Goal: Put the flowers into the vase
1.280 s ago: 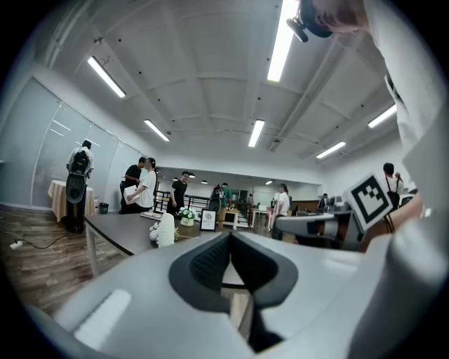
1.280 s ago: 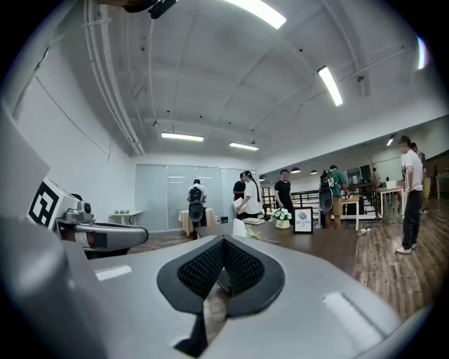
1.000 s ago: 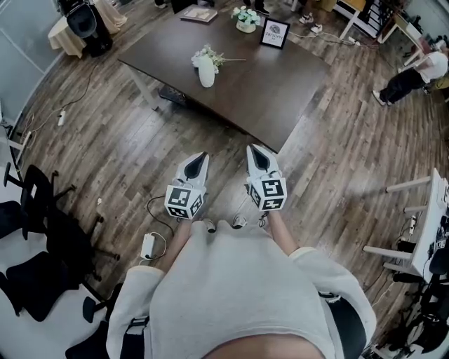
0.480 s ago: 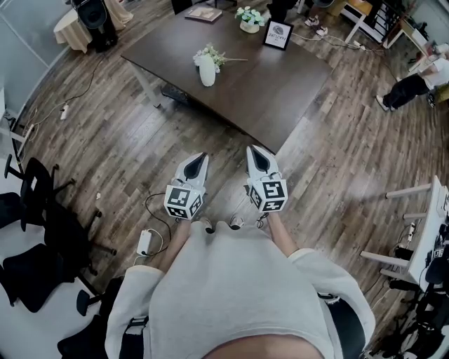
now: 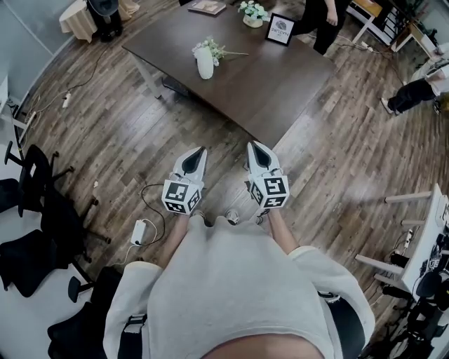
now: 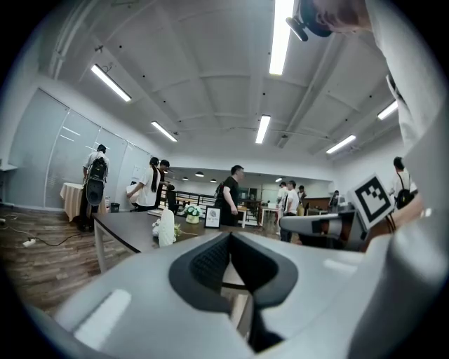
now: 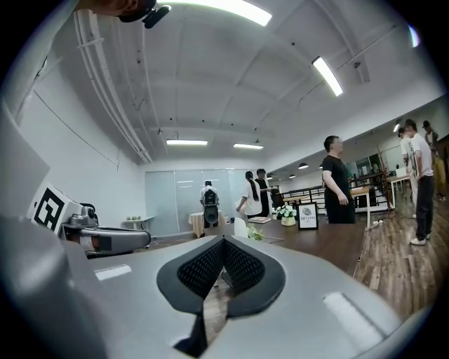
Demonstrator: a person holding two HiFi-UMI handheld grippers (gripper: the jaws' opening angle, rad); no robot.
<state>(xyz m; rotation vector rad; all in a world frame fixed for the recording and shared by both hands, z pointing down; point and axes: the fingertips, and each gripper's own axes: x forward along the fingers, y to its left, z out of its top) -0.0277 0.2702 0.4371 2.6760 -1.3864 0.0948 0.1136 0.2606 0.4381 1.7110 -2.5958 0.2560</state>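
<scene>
The left claw and right claw are both closed tight with nothing between them, held over the floor short of the surface's near corner. A white vase stands upright near the left edge, and the flowers lie just beside it. At the far edge a small pot holds white blooms.

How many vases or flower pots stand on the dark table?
2. A tall white vase stands near the table's left end; a small flower pot stands at the far edge, beside the framed sign. The picture cuts off that edge, so another may be hidden.
</scene>
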